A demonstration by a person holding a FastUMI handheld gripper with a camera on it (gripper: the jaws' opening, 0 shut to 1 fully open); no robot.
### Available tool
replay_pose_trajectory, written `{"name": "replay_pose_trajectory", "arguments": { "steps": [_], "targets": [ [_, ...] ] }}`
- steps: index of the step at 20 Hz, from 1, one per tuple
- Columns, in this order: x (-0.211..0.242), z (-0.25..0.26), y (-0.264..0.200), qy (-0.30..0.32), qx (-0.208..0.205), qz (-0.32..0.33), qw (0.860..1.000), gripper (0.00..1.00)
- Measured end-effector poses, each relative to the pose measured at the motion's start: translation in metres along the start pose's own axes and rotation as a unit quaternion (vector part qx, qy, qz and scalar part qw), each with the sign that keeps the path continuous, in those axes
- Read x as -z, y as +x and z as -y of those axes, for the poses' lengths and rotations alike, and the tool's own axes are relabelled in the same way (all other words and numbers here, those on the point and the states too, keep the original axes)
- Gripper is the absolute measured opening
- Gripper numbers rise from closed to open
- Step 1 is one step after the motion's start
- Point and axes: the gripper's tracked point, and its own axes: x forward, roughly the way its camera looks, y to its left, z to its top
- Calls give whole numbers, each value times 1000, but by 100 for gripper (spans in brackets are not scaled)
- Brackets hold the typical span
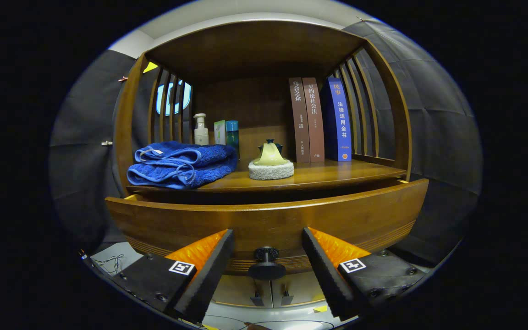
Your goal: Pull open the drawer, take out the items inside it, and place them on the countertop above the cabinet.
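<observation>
Between the two fingers of the gripper (267,256) sits the round black knob (266,263) of the curved brown wooden drawer (264,222). The jaws are released: they stand wide apart, one on each side of the knob, and neither touches it. The drawer front is drawn out a little from the wooden cabinet (129,119), with a dark gap showing between its top edge and the worktop (332,176) above. What lies inside the drawer cannot be told from here.

On the worktop, beyond the fingers, a folded blue terry towel (181,165) lies to the left. Behind it, against the back wall, stand a white pump bottle (200,130), a pale green box (219,132) and a teal cylindrical container (232,134), close beside one another. Near the middle rests a round whitish pad (271,170) with a yellowish cloth (270,156) draped over a dark object on top of it. To the right three books stand upright side by side: two brown books (307,120) and a blue book (339,120), the blue one nearest the slatted side of the cabinet.

Below the drawer, two pale cabinet doors (271,291) meet at a seam, each with a small dark handle.
</observation>
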Motion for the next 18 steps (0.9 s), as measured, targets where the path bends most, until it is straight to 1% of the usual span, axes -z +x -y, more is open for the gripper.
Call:
{"name": "replay_pose_trajectory", "arguments": {
  "steps": [7,18],
  "targets": [
    [-4,-1,35,-1,5,-6,1000,99],
    [-5,-1,34,-2,6,-14,1000,98]
  ]
}}
